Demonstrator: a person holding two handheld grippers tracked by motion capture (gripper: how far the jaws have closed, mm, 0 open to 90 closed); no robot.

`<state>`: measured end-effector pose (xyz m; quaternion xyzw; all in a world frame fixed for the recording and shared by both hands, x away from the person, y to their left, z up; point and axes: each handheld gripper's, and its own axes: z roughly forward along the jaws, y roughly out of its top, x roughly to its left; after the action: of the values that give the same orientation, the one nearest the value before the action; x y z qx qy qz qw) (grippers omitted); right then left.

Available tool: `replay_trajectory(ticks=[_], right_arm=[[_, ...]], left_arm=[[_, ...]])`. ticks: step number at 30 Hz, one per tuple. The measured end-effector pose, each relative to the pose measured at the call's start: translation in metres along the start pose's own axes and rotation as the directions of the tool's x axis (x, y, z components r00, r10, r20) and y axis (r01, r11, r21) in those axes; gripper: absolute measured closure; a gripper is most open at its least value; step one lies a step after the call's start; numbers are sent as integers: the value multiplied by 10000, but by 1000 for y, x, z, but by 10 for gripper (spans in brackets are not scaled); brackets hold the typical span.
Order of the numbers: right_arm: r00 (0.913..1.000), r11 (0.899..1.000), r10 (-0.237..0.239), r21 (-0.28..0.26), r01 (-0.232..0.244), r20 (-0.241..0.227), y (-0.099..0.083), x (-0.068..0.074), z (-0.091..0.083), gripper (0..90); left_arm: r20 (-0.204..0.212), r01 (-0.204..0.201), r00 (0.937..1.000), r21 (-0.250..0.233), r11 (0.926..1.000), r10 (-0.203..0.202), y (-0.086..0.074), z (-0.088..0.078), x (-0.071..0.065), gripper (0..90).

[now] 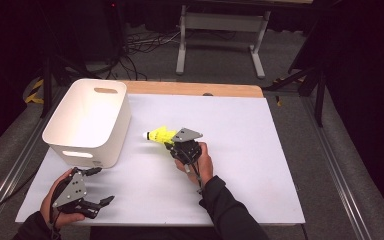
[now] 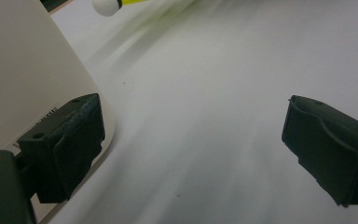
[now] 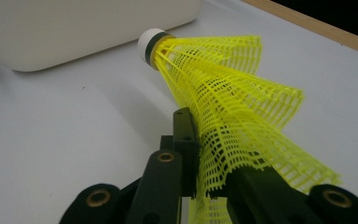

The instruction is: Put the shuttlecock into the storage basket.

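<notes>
At the frame's lower left the left gripper point(image 1: 91, 188) rested with fingers spread wide and empty. Mid-frame, the right gripper point(image 1: 172, 145) pinched the yellow shuttlecock point(image 1: 160, 134) by its flimsy skirt above the counter point(image 1: 240, 150); it might slip or crush before reaching the white bin point(image 1: 87, 120) at upper left.

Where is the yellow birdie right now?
In the high view, the yellow shuttlecock sits mid-table, pinched in the right gripper, its white tip pointing at the white bin on its left.

Probably lab, black curtains point(image 1: 365, 75), floor cables point(image 1: 135, 50)
</notes>
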<state>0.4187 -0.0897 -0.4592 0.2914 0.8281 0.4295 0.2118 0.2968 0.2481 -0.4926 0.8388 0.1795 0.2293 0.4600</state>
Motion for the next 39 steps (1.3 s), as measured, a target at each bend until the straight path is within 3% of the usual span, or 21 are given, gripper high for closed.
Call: replay_trajectory(ticks=[16, 18, 26, 28, 30, 39], right_arm=[[9941, 9970, -759, -236, 743, -777, -14, 8, -48, 858], [9925, 9964, -820, -269, 799, -910, -16, 10, -52, 858], [9843, 9926, -1213, -226, 1194, -1285, -23, 20, -60, 858], [9823, 9910, -1342, -182, 1330, -1304, -24, 23, -62, 858], [9770, 9878, -1557, -135, 1554, -1457, -25, 27, -65, 858], [9541, 9775, -1993, 230, 2096, -2234, -27, 37, -66, 857]], left_arm=[[-333, 240, 9992, 108, 9997, -237, 2, 1, -1, 80], [-509, 239, 9984, 81, 9997, -235, 2, 0, -2, 83], [-521, 311, 9982, 74, 9995, -307, 3, -1, -1, 103], [-437, 514, 9977, -66, 9987, -516, 3, -2, 0, 107], [-301, 621, 9976, -22, 9981, -622, 3, 0, -1, 109], [121, 388, 9992, 207, 9990, -390, 11, 12, -9, 121]])
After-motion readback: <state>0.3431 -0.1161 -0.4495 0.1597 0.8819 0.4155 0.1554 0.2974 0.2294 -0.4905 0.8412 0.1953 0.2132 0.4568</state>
